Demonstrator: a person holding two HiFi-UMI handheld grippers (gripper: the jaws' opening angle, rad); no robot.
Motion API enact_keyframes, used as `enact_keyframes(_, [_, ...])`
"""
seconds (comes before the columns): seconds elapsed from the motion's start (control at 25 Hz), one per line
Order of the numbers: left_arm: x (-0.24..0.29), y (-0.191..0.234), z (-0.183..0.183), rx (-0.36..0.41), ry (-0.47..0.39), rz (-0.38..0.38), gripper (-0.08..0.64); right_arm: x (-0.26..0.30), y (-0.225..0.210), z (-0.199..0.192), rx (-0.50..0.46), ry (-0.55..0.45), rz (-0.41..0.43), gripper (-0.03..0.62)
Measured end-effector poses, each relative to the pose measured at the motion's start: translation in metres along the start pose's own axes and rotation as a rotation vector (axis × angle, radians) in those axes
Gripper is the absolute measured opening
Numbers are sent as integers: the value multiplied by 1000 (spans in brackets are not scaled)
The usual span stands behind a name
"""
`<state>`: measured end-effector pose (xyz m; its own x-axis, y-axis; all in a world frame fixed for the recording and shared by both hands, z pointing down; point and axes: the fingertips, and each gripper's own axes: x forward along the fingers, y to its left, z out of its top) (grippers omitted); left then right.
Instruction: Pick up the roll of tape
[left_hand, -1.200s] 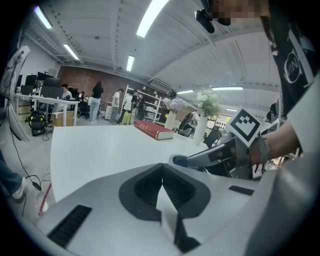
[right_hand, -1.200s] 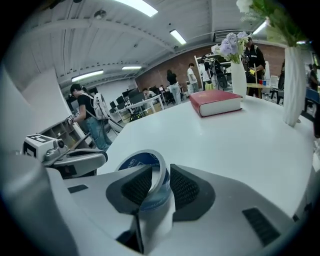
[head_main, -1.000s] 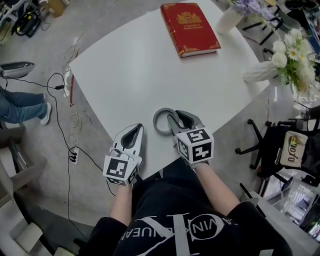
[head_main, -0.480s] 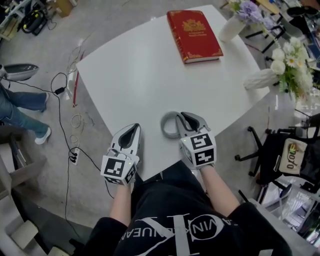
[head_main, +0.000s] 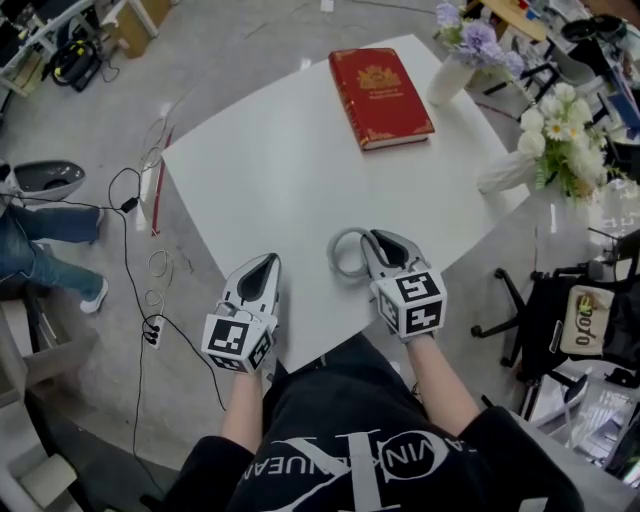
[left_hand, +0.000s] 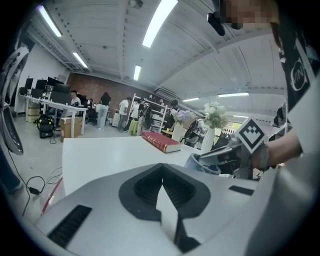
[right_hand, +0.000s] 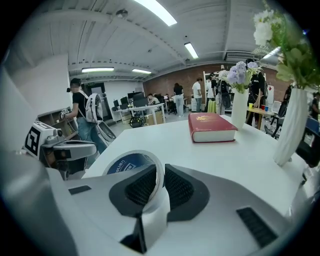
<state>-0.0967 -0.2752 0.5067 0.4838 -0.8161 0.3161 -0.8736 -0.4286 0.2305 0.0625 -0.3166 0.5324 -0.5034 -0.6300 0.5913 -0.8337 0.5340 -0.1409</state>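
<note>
A grey roll of tape with a blue label inside stands on edge near the front edge of the white table. My right gripper is shut on the roll's wall, with one pad inside the ring and one outside. The roll looks slightly raised off the tabletop. My left gripper hovers at the table's front edge to the left, jaws together with nothing between them. In the left gripper view the tape shows to the right, in the other gripper.
A red book lies at the table's far side. Two white vases with flowers stand along the right edge. Cables run over the floor on the left, beside a person's leg. A chair stands on the right.
The right gripper's jaws have closed on the tape roll's wall and lifted it a little. Both grippers have risen slightly.
</note>
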Motion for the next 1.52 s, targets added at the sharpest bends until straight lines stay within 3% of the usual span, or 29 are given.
enact_keyframes(1.52, [-30, 7, 130, 125, -270, 83, 2, -68, -1, 128, -15, -411, 34, 64])
